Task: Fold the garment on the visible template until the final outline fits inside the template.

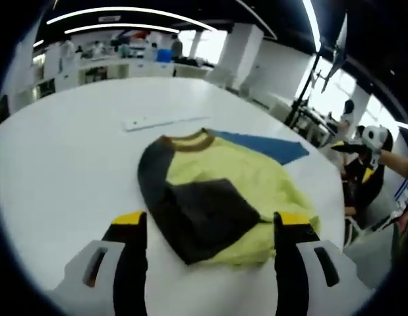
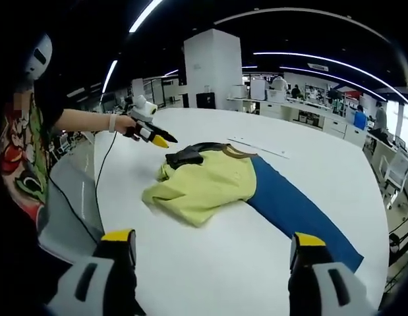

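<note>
The left gripper (image 1: 210,227) has its two yellow-tipped jaws spread wide apart, holding nothing. The right gripper (image 2: 215,245) likewise has its jaws wide apart and empty. In the right gripper view the person's hand (image 2: 126,124) grips the left gripper's handle, the bare forearm (image 2: 82,120) stretched straight out over the tabletop's near-left edge, its yellow tips pointing forward and slightly down.
</note>
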{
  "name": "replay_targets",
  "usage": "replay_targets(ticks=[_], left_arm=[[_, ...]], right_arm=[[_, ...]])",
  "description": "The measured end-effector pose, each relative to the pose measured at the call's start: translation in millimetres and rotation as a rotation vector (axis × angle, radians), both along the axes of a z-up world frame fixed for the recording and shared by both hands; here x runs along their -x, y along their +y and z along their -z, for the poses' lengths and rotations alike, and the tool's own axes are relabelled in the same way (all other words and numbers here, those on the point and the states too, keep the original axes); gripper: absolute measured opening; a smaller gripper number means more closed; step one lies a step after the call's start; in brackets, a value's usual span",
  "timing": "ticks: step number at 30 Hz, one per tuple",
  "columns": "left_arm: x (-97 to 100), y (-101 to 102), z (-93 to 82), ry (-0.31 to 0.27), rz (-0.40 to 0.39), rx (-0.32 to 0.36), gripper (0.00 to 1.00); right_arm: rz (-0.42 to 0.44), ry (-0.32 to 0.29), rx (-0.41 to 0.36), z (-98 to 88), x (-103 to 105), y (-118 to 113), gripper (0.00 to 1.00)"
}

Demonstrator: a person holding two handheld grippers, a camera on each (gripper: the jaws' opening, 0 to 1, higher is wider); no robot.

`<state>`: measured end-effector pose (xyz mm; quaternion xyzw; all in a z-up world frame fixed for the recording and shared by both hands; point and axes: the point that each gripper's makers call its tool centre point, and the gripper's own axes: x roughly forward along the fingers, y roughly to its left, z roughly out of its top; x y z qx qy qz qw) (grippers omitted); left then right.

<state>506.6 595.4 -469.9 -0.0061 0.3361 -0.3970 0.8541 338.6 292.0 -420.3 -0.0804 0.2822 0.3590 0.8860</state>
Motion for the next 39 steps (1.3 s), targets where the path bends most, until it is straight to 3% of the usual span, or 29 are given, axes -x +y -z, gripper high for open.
replay_targets(ticks=[5, 8, 10, 13, 17, 27, 33, 39], left_arm=[[5.1, -4, -1.8, -0.003, 0.018, 0.015, 0.88], [7.2, -6, -3.9, -0.012, 0.023, 0.028, 0.88], [9.4, -8, -5.0, -0.001, 0.024, 0.045, 0.82], [11.6, -7, -2.4, 0.009, 0.023, 0.047, 0.66], [12.6, -5, 7.0, 0.031, 0.001, 0.047, 0.63], [11.0, 0, 21.9, 0.08, -0.058, 0.063, 0.31], [8.1, 1, 35.6, 0.094, -0.079, 0.048, 0.29], [4.8, 1, 41.3, 0.111, -0.096, 0.056, 0.2]], right_arm=[[0.022, -0.016, -0.006, -3.5, -4, -5, 1.0], [0.033, -0.021, -0.005, -4.2, -5, -8, 1.0], [0.035, -0.018, 0.002, -3.2, -5, -9, 1.0], [0.034, -0.016, -0.004, -3.0, -5, -8, 1.0], [0.032, -0.012, -0.004, -1.1, -4, -7, 1.0], [0.036, -0.001, -0.004, 1.8, -1, -9, 1.0], [0.039, 0.006, -0.007, 3.2, 2, -8, 0.99], [0.046, 0.004, -0.018, 1.9, 4, -8, 0.98]])
